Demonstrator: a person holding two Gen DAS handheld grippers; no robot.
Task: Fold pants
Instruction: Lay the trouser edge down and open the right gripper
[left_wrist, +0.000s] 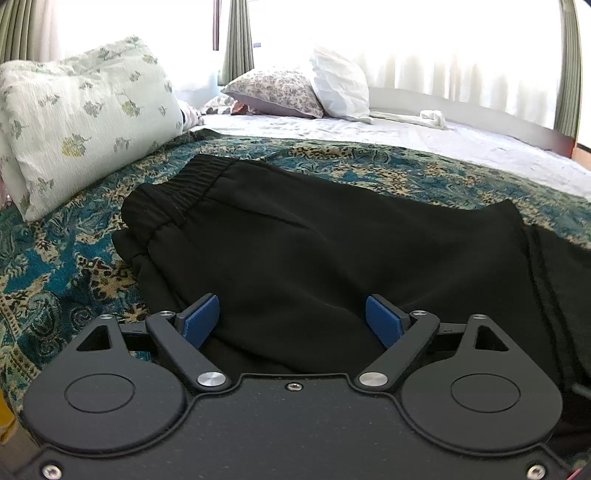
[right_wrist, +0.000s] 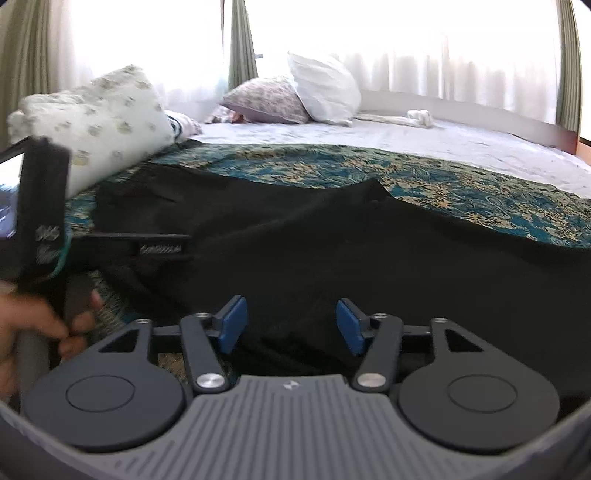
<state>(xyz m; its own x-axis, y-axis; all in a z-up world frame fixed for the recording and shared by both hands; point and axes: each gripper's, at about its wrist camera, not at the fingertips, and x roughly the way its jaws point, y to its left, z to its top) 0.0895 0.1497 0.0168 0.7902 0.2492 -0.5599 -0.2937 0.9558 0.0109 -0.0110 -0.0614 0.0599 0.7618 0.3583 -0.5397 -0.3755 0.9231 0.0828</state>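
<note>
Black pants (left_wrist: 295, 240) lie folded over on a blue and gold patterned bedspread (left_wrist: 55, 266), with the elastic waistband (left_wrist: 177, 192) at the far left. My left gripper (left_wrist: 291, 314) hovers low over the near edge of the pants, blue pads wide apart and pressing on nothing. In the right wrist view the pants (right_wrist: 332, 251) spread across the middle in loose folds. My right gripper (right_wrist: 291, 317) is open just above the cloth and grips nothing.
A leaf-print pillow (left_wrist: 81, 118) lies at the left beside the waistband. More pillows (left_wrist: 295, 92) and a white sheet (left_wrist: 406, 136) lie further back, by bright curtained windows. A person's hand (right_wrist: 33, 325) holds a black handle (right_wrist: 44, 206) at the left of the right wrist view.
</note>
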